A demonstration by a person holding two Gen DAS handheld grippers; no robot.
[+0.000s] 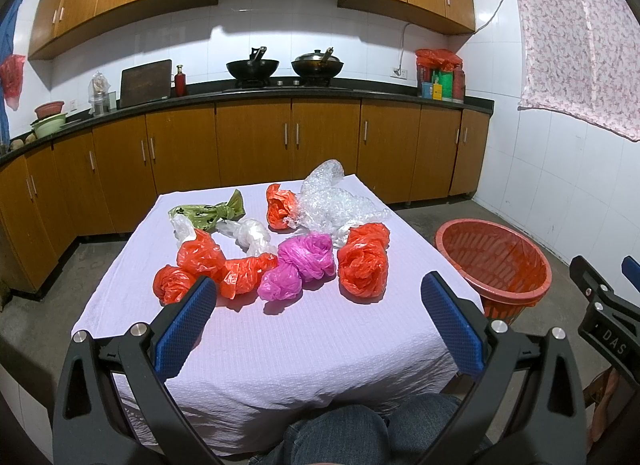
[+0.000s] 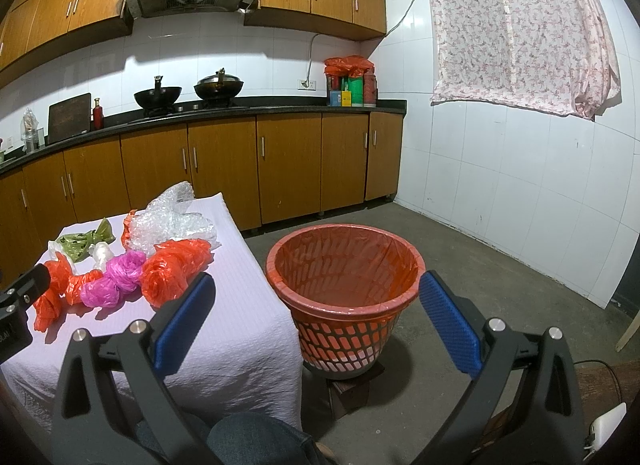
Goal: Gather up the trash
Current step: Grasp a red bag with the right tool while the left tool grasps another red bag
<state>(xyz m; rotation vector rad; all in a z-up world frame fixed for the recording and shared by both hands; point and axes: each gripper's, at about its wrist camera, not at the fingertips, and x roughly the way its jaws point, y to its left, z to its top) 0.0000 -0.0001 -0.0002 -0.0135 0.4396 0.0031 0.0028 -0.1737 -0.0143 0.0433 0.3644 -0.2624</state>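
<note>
Several crumpled plastic bags lie on a table under a pale lilac cloth (image 1: 280, 345): orange bags (image 1: 362, 265), a pink bag (image 1: 298, 265), a white bag (image 1: 252, 237), a green bag (image 1: 208, 213) and clear bubble wrap (image 1: 336, 205). My left gripper (image 1: 316, 301) is open and empty above the table's near part. A red slotted trash basket (image 2: 344, 277) with an orange liner stands on the floor right of the table. My right gripper (image 2: 316, 301) is open and empty, near the basket. The bags also show in the right wrist view (image 2: 172, 269).
Brown kitchen cabinets (image 1: 256, 137) and a dark counter with two woks (image 1: 252, 67) run along the back wall. A flowered cloth (image 2: 520, 29) hangs on the right wall. The person's knees (image 1: 360, 433) are under the table's near edge. A small wooden block (image 2: 352, 385) sits under the basket.
</note>
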